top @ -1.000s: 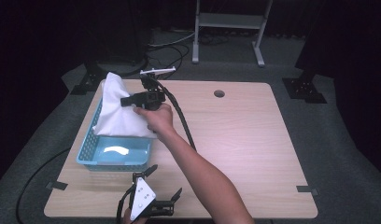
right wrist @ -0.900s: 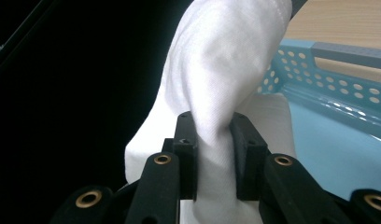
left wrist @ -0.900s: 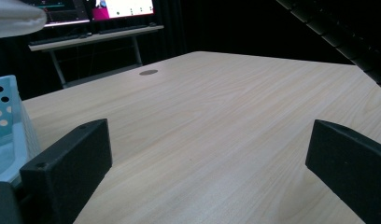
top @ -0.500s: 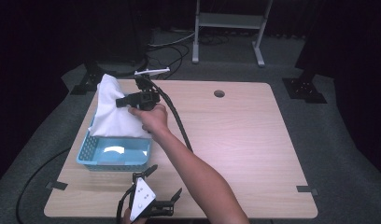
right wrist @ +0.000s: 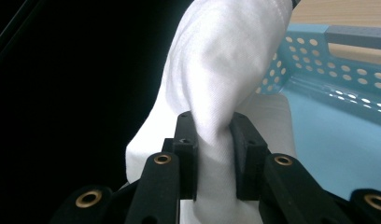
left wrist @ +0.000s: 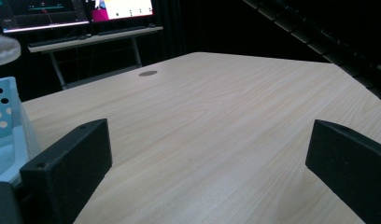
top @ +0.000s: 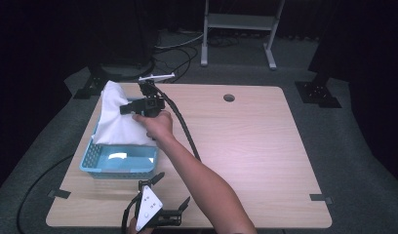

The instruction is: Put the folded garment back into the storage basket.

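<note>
White cloth (top: 120, 119) hangs from the right gripper (top: 126, 108) in the high view, lifted over the far end of a light-blue perforated basket (top: 116, 168) whose floor lies just below and nearer the person; the left gripper (top: 163, 195) waits at the near table edge, well apart from the cloth. From the left gripper view, its two black jaws stand wide apart with nothing between them, only bare wooden table (left wrist: 216, 116) ahead and a corner of the basket (left wrist: 4, 121) to one side; screens glow beyond, their writing too small to read. From the right gripper view, the jaws are pinched tight on a narrow fold of the cloth (right wrist: 216, 93), which bulges above the pads (right wrist: 186, 135), with the basket (right wrist: 328, 70) beyond and beside them. Since the hold seems to take just a thin fold, the fabric could slip free if tugged, or its hanging hem could snag on the basket rim. No brand or label shows.
</note>
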